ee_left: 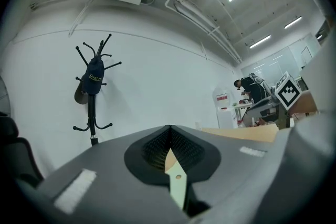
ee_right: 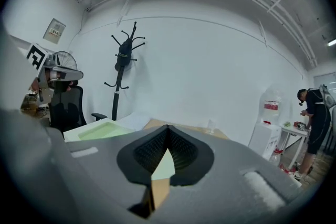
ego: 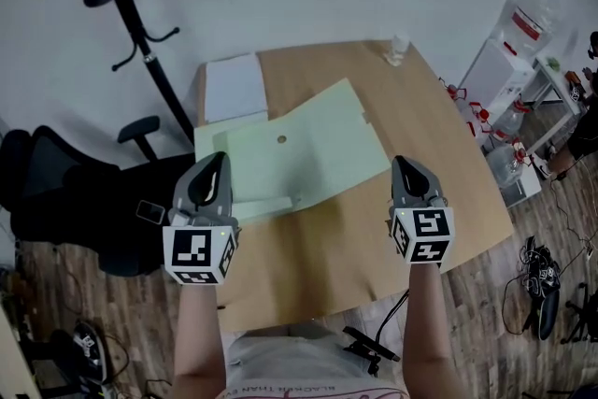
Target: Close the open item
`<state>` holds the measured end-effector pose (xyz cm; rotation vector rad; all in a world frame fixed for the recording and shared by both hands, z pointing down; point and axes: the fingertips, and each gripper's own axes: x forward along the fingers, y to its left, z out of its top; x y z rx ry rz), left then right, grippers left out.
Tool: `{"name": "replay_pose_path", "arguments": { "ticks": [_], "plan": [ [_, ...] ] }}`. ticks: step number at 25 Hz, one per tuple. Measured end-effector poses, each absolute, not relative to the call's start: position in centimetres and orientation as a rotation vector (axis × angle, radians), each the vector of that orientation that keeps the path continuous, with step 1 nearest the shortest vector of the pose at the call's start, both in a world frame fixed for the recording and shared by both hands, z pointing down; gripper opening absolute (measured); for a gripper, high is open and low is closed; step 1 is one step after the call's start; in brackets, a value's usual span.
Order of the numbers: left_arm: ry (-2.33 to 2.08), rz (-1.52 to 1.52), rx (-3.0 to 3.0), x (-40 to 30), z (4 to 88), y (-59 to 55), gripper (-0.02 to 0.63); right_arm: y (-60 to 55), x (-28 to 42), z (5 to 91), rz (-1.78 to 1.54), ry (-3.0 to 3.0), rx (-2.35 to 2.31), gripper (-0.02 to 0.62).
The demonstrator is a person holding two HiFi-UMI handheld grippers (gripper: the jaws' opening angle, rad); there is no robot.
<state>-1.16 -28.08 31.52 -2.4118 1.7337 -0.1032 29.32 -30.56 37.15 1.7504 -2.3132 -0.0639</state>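
Note:
A pale green folder (ego: 304, 149) lies open and flat on the wooden table (ego: 374, 248), its wide flap spread toward the right. My left gripper (ego: 217, 163) hovers over the folder's near left corner, jaws shut and holding nothing. Just off the folder's right corner hangs my right gripper (ego: 405, 165), also shut and empty. In the left gripper view the left gripper (ee_left: 169, 129) has its pads pressed together, and a green sliver of the folder (ee_left: 177, 183) shows below them. The right gripper view shows the right gripper (ee_right: 168, 129) closed the same way, with the folder (ee_right: 102, 130) to its left.
A white pad (ego: 234, 87) lies at the table's far left corner and a small clear cup (ego: 397, 51) at the far right. A black office chair (ego: 65, 196) and a coat stand (ego: 131, 5) are to the left. Shelves with water bottles (ego: 523, 23) stand to the right.

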Motion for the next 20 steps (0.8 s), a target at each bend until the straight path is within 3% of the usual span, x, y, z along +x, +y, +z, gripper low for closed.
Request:
{"name": "replay_pose_path", "arguments": {
  "ticks": [20],
  "plan": [
    [1.786, -0.219, -2.425, -1.1, 34.4, -29.1, 0.015, -38.9, 35.4, 47.9, 0.292, -2.146, 1.631, 0.002]
  ]
}}
